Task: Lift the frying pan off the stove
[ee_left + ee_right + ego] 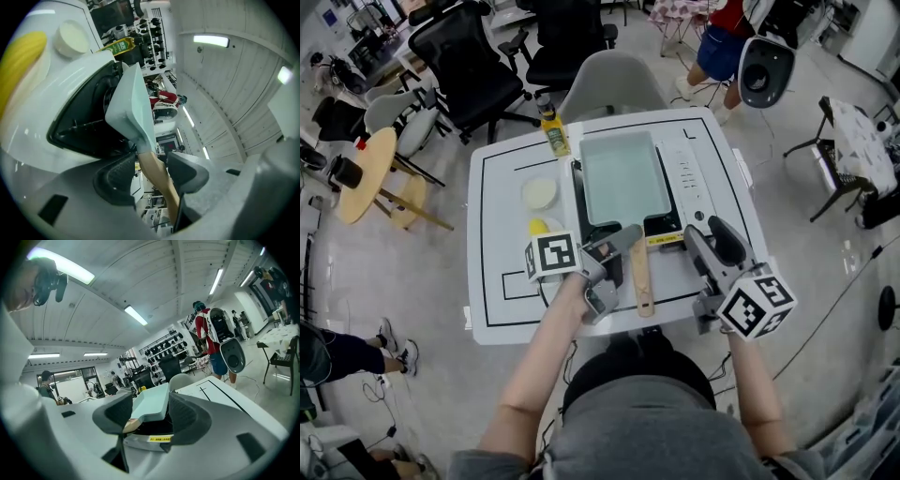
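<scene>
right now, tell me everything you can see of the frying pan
The frying pan is rectangular, pale mint green and empty, with a light wooden handle. It sits on the stove, handle pointing toward the person. The handle runs between the left gripper's parted jaws, which do not look clamped on it.

Your head view looks steeply down on the table [502,225] from its near edge. Left gripper view is rolled sideways, tight on the pan [133,105], facing far. Right gripper view sits low at near right, facing far. All three share the pan.
</scene>
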`<state>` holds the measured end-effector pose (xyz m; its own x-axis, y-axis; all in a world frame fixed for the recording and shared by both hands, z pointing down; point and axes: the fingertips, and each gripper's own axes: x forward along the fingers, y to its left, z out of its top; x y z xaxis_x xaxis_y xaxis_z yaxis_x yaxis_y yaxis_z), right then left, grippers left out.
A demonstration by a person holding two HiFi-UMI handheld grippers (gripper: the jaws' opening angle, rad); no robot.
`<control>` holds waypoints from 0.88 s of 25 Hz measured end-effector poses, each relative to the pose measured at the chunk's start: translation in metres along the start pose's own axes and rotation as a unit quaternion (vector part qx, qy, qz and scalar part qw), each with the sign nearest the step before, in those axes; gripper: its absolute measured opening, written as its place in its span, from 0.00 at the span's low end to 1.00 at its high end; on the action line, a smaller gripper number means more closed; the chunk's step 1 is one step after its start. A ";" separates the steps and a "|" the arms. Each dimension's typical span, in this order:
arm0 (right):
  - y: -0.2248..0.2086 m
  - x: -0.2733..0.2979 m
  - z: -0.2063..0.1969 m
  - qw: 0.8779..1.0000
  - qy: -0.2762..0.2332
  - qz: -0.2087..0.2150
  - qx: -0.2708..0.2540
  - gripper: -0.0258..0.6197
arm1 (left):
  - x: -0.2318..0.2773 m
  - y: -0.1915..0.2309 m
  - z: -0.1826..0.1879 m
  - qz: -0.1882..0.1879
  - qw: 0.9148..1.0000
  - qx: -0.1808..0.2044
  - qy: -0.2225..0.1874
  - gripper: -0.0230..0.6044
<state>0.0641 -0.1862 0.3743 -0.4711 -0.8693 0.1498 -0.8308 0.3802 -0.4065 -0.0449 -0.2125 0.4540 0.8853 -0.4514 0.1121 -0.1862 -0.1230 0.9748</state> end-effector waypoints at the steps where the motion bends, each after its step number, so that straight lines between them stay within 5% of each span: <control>1: 0.000 0.000 0.000 1.000 0.000 0.000 0.001 0.41 | 0.004 0.001 -0.001 -0.003 1.000 -0.006 0.004 0.36; 12: 0.001 0.003 -0.009 1.000 0.018 0.013 0.012 0.40 | 0.035 0.003 -0.007 -0.013 0.997 -0.047 0.054 0.36; 22: 0.017 0.012 -0.044 0.982 0.097 0.103 0.125 0.40 | 0.038 0.003 -0.007 -0.013 0.996 -0.064 0.060 0.29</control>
<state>0.0309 -0.1766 0.4087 -0.6898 -0.6957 0.2004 -0.6242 0.4311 -0.6516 -0.0089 -0.2243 0.4630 0.9349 -0.3403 0.1004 -0.1125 -0.0159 0.9935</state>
